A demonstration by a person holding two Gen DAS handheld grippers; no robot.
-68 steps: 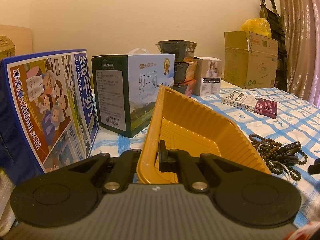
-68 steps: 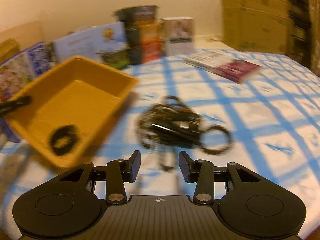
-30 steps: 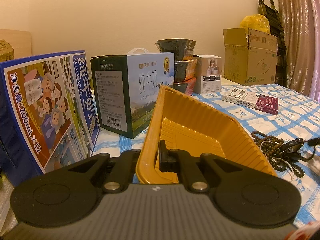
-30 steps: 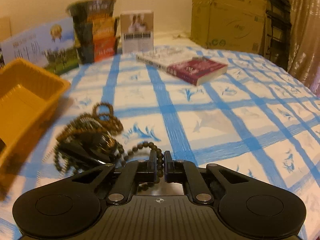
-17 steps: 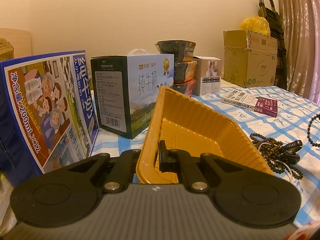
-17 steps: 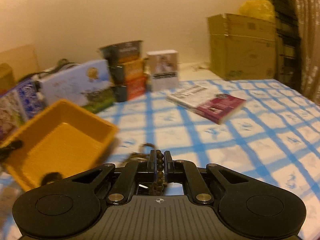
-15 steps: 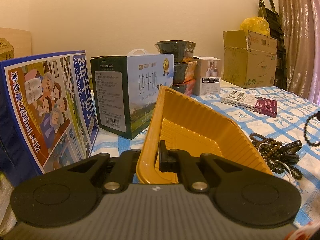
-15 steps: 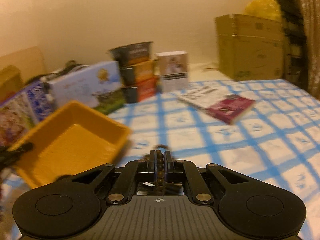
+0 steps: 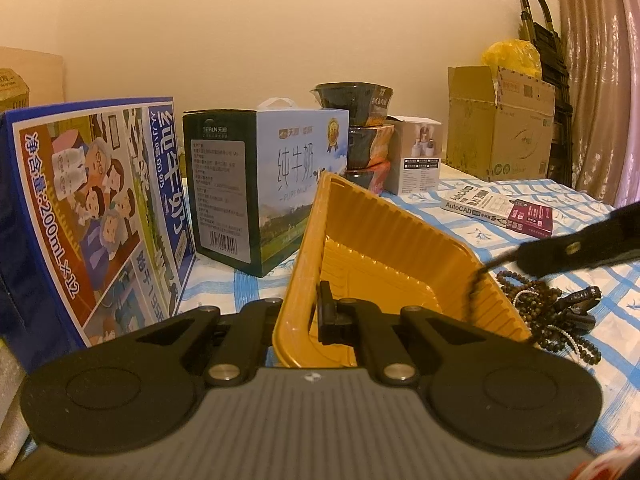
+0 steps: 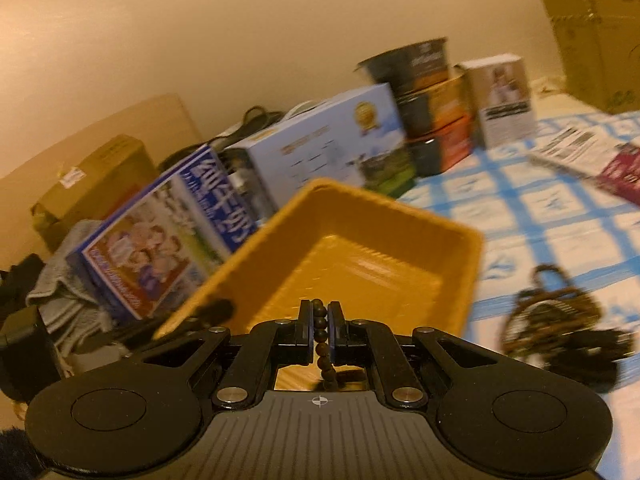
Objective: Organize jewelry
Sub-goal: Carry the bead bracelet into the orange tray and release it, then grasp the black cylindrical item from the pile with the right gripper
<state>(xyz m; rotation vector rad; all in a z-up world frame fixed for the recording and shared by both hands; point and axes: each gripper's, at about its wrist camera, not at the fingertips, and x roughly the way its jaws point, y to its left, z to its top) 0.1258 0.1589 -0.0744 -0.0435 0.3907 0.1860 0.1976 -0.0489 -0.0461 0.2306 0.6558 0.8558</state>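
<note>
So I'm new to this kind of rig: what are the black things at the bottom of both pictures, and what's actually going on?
They are two handheld grippers, one in each hand of a person, each with a fisheye camera looking along its fingers. In the left wrist view, the left gripper is shut on the near rim of an orange tray. In the right wrist view, the right gripper is shut on a dark bead strand above that tray. More tangled beads and a black clip lie on the blue-checked tablecloth beside the tray. Behind stand milk cartons, stacked bowls, boxes and an AutoCAD book.
</note>
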